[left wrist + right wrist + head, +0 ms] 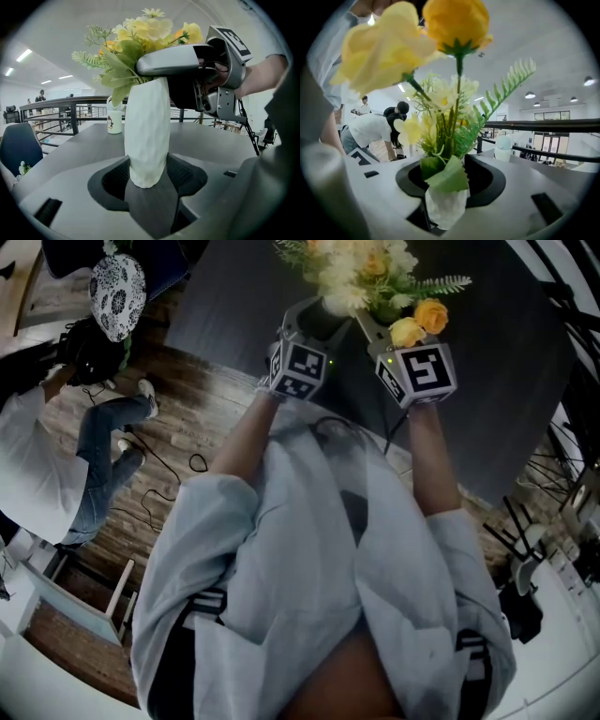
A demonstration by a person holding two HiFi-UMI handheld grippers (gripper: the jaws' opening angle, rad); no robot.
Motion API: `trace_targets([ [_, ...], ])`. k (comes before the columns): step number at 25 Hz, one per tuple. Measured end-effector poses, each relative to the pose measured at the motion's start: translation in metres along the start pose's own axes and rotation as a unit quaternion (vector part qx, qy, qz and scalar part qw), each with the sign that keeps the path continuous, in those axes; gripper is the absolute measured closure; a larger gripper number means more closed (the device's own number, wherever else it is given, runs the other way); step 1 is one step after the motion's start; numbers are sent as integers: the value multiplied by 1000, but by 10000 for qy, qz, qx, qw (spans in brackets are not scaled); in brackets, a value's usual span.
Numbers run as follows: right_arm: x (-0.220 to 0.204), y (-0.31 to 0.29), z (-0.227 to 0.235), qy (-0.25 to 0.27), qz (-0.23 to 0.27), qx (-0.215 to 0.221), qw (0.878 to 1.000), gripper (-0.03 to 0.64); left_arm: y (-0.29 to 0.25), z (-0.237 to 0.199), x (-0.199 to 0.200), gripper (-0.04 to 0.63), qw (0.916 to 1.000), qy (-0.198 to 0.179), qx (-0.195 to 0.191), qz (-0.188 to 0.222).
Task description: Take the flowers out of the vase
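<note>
A bunch of yellow and cream flowers (140,33) with green fern stands in a tall white vase (146,126) on the dark table (225,306). My left gripper (150,174) is shut on the vase's lower body, with a dark pad against each side. My right gripper (445,187) is shut on the flowers (450,103) at the vase mouth, with leaves and stems filling the gap above the white rim (446,208). One of its fingers (173,60) crosses the top of the vase. From the head view both grippers (314,320) (375,322) reach under the bouquet (375,273), which hides the vase.
A white mug (114,122) stands farther back on the table, near a black railing (61,105). A blue chair (18,145) is at the left. A person (56,456) bends over on the wooden floor to the left. Cables lie on the floor.
</note>
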State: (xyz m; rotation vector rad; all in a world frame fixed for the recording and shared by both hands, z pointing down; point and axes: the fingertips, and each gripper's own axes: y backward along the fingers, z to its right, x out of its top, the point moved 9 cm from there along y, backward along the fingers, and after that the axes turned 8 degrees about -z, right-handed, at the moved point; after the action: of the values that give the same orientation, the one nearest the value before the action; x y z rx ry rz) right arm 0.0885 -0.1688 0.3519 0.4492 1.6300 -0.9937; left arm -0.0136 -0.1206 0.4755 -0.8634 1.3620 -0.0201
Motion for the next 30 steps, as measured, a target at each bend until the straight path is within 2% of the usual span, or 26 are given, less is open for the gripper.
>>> trace_targets([
  [5, 5, 4, 2, -110, 82, -96, 9999, 474, -1, 0, 0, 351, 10000, 13, -19, -13],
  [11, 13, 8, 4, -183, 184, -163, 9995, 495, -2, -1, -1, 351, 10000, 8, -36, -12],
  [21, 45, 18, 11, -247, 485, -240, 9982, 508, -2, -2, -1, 353, 10000, -2, -39, 5],
  [30, 68, 31, 16, -516, 672, -261, 9961, 511, -3, -2, -2, 353, 10000, -6, -59, -46],
])
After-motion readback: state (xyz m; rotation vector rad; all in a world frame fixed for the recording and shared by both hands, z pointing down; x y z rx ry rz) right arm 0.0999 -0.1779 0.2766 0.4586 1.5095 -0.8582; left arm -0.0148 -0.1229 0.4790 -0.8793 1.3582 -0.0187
